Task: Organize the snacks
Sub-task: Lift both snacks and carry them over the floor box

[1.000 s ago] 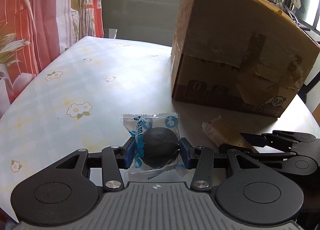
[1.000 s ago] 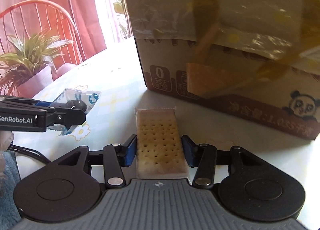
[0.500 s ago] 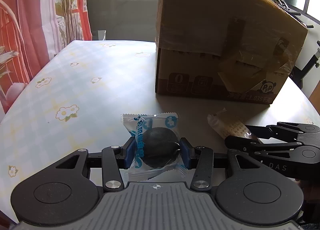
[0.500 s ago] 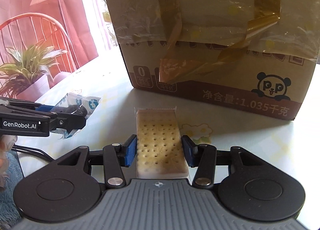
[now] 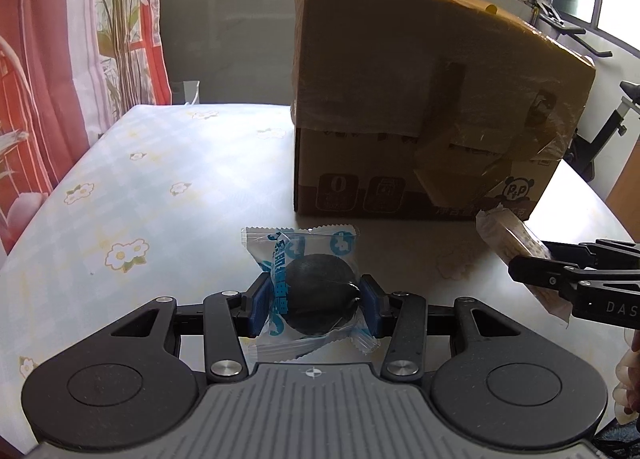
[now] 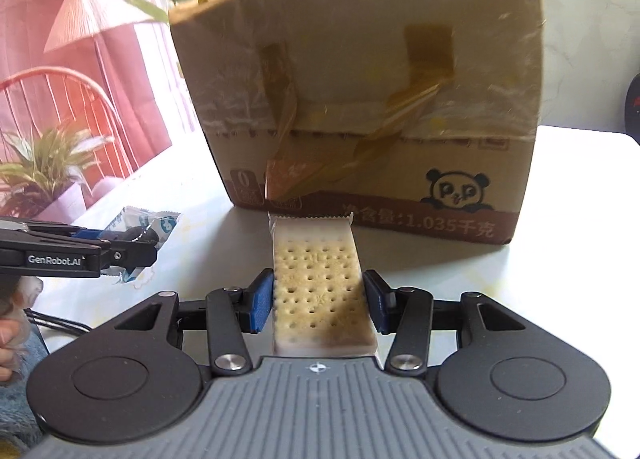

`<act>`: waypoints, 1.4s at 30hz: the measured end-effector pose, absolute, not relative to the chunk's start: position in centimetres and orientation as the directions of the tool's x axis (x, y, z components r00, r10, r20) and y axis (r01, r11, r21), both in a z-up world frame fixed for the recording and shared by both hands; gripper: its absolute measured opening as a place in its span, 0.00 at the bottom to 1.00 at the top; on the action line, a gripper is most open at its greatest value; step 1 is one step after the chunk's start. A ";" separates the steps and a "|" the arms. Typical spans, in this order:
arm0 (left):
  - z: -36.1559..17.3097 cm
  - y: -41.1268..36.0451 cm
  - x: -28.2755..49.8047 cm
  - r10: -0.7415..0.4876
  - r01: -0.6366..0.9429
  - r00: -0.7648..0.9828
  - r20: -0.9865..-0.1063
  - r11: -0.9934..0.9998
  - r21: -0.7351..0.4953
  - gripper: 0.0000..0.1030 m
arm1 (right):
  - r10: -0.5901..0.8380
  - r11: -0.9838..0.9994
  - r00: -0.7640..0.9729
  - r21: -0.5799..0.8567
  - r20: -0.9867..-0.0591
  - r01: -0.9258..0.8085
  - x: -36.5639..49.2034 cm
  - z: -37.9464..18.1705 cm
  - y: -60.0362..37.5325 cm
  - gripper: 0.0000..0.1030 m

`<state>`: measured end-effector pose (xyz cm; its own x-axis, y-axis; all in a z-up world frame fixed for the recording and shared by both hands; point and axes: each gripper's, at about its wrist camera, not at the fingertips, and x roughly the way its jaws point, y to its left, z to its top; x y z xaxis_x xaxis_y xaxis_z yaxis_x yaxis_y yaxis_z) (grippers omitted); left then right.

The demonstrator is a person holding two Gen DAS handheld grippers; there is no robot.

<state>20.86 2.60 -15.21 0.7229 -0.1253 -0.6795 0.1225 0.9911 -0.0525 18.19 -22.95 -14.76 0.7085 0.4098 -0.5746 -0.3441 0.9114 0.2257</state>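
Snacks sit clamped in both of your tools, each lifted above the table point(image 5: 168, 195), which wears a pale checked cloth printed with small white flowers. Your left gripper point(image 5: 316, 305) is closed on a clear wrapper with blue print point(image 5: 298, 247); a round dark snack shows inside it, pinched between the blue pads point(image 5: 258, 305). Seen from the right wrist, that same left tool reaches in from the left edge with the wrapper poking out past its tip. Your right gripper point(image 6: 318, 297) is closed on a wrapped rectangular cracker point(image 6: 318, 279), pale and dotted with rows of little holes, its long side pointing forward away from you. From the left wrist view, the cracker sticks out of the right tool at the right edge. A large cardboard box point(image 5: 420, 107) stands on the table ahead of both tools, patched with clear and brown tape, a panda logo low on its front right corner. A red patterned curtain point(image 5: 48, 79) hangs to the left.
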 end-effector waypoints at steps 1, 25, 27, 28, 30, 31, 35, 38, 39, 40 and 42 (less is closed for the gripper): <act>-14.7 2.4 20.8 -0.133 0.135 0.731 -0.669 0.990 -0.049 0.48 | 0.406 0.913 0.718 0.220 -0.565 -0.343 18.0 -14.2 -23.1 0.48; 1.8 -3.9 31.3 -0.280 0.313 0.886 -0.371 0.949 0.030 0.48 | 0.370 0.929 0.869 0.132 -0.327 -0.346 28.6 1.1 -26.0 0.48; 1.4 -5.0 33.2 -0.224 0.274 0.893 -0.391 0.959 0.076 0.48 | 0.376 0.926 0.865 0.176 -0.333 -0.334 30.8 1.0 -25.9 0.48; 1.1 -5.6 34.0 -0.202 0.260 0.892 -0.404 0.961 0.094 0.48 | 0.367 0.928 0.863 0.193 -0.347 -0.318 31.9 0.8 -25.8 0.48; 0.4 -6.0 35.4 -0.171 0.240 0.885 -0.433 0.964 0.111 0.48 | 0.330 0.942 0.864 0.191 -0.380 -0.276 33.6 0.2 -25.5 0.48; 0.1 -6.3 35.9 -0.163 0.234 0.881 -0.445 0.966 0.109 0.48 | 0.317 0.947 0.861 0.184 -0.399 -0.263 34.2 -0.1 -25.4 0.48; -0.9 -5.8 37.3 -0.142 0.224 0.851 -0.505 0.969 0.105 0.48 | 0.273 0.962 0.846 0.146 -0.458 -0.232 35.3 -1.4 -25.1 0.48; -1.6 -5.7 37.8 -0.133 0.228 0.835 -0.534 0.967 0.117 0.48 | 0.256 0.967 0.833 0.130 -0.490 -0.221 35.4 -2.2 -25.1 0.48; -1.8 -5.7 37.8 -0.136 0.230 0.831 -0.540 0.967 0.112 0.48 | 0.251 0.968 0.830 0.125 -0.498 -0.218 35.4 -2.4 -25.1 0.48; -1.9 -5.5 37.7 -0.138 0.232 0.827 -0.546 0.967 0.107 0.48 | 0.247 0.969 0.828 0.122 -0.503 -0.216 35.5 -2.5 -25.2 0.48; -1.9 -5.7 37.5 -0.141 0.236 0.822 -0.552 0.966 0.104 0.48 | 0.244 0.970 0.824 0.122 -0.511 -0.211 35.6 -2.8 -25.2 0.48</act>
